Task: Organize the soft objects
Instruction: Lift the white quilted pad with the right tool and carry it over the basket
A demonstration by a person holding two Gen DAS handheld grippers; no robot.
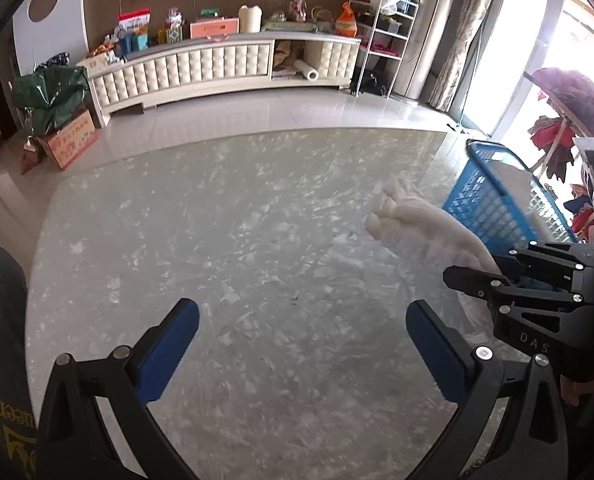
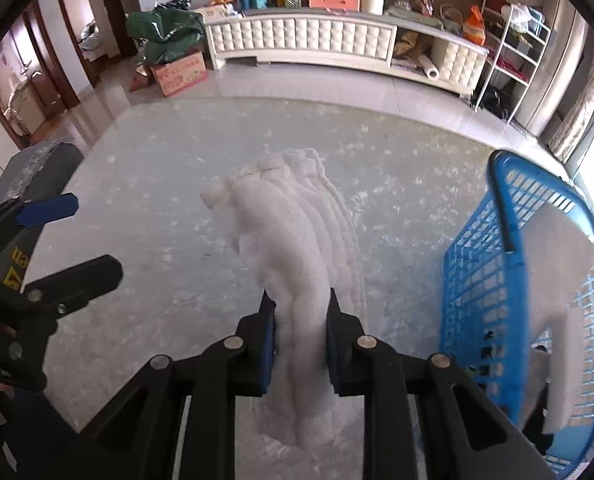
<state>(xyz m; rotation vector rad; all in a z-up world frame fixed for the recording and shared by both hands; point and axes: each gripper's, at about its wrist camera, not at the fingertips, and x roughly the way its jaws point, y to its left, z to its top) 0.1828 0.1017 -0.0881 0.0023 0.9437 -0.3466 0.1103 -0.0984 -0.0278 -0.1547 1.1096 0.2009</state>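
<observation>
A pale quilted cabinet [image 1: 217, 64] stood along the far wall, its top crowded with boxes, a pink case [image 1: 214, 28] and a cream jug [image 1: 250, 19]. A green bag [image 1: 49, 92] sat on a cardboard box [image 1: 71, 142] at its left; a white wire rack [image 1: 385, 36] stood at its right.

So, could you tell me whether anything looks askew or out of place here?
Only the blue basket: it leans tilted at the table edge, white cloth inside. The white knit gloves are simply held in the right tongs.
</observation>
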